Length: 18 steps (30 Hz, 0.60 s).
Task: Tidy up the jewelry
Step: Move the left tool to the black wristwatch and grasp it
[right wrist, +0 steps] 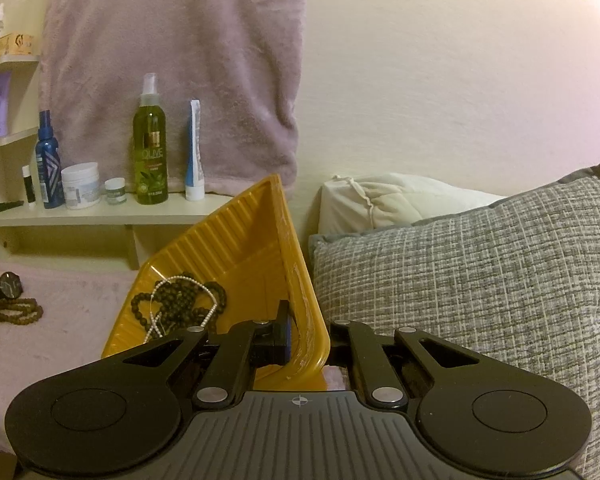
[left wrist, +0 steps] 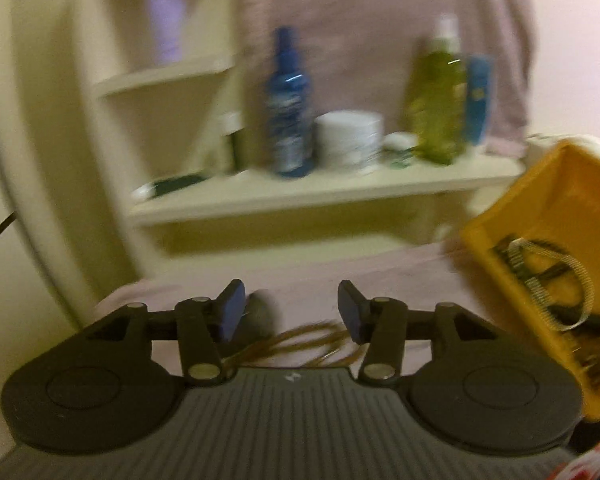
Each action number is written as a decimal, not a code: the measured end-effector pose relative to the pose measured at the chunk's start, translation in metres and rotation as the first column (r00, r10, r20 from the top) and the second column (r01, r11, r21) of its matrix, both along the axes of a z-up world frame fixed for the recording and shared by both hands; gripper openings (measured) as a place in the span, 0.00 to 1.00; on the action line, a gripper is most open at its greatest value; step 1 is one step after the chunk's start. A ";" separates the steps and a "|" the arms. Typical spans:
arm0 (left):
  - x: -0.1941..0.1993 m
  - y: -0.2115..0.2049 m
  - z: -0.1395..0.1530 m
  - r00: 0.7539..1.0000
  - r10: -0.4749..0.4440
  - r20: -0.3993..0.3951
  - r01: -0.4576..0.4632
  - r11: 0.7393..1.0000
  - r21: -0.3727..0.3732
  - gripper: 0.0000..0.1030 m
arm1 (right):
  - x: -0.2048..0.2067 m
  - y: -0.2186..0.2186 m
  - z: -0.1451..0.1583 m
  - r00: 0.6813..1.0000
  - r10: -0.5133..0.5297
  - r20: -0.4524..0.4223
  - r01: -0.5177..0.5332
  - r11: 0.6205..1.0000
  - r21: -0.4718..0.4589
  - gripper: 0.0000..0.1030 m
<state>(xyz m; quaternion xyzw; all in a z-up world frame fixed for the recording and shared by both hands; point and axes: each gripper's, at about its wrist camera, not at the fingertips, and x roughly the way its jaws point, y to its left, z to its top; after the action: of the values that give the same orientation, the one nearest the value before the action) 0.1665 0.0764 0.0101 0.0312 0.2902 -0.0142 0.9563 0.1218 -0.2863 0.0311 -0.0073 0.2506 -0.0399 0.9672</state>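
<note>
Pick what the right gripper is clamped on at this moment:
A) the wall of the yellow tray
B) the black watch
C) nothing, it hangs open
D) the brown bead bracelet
A: in the right wrist view the right gripper pinches the yellow tray by its side wall, tilting it, while the black watch and brown bead bracelet lie apart on the pink cover.
</note>
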 end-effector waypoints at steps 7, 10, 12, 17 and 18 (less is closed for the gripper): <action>-0.012 0.035 -0.027 0.996 0.083 -0.027 -0.081 0.994 0.076 0.48 | 0.000 0.001 -0.001 1.000 0.002 0.001 -0.002 1.000 -0.008 0.08; -0.012 0.038 -0.034 0.996 0.085 -0.036 -0.081 0.993 0.085 0.49 | -0.001 0.001 -0.001 1.000 0.003 0.000 -0.003 1.000 -0.012 0.08; -0.010 0.036 -0.038 0.997 0.069 -0.030 -0.065 0.992 0.108 0.52 | -0.001 0.001 -0.001 1.000 0.003 -0.002 -0.003 1.000 -0.014 0.08; 0.002 0.024 -0.047 0.999 -0.037 -0.025 0.042 0.965 0.259 0.56 | 0.000 0.002 0.000 1.000 0.008 -0.005 -0.008 1.000 -0.019 0.08; 0.005 0.022 -0.049 0.998 -0.056 -0.030 0.063 0.954 0.292 0.56 | 0.000 0.002 0.000 1.000 0.007 -0.005 -0.008 1.000 -0.020 0.08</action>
<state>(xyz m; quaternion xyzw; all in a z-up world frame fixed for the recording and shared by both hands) 0.1717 0.0985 -0.0391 0.1812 0.2982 -0.0001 0.9371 0.1220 -0.2843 0.0309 -0.0179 0.2525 -0.0387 0.9667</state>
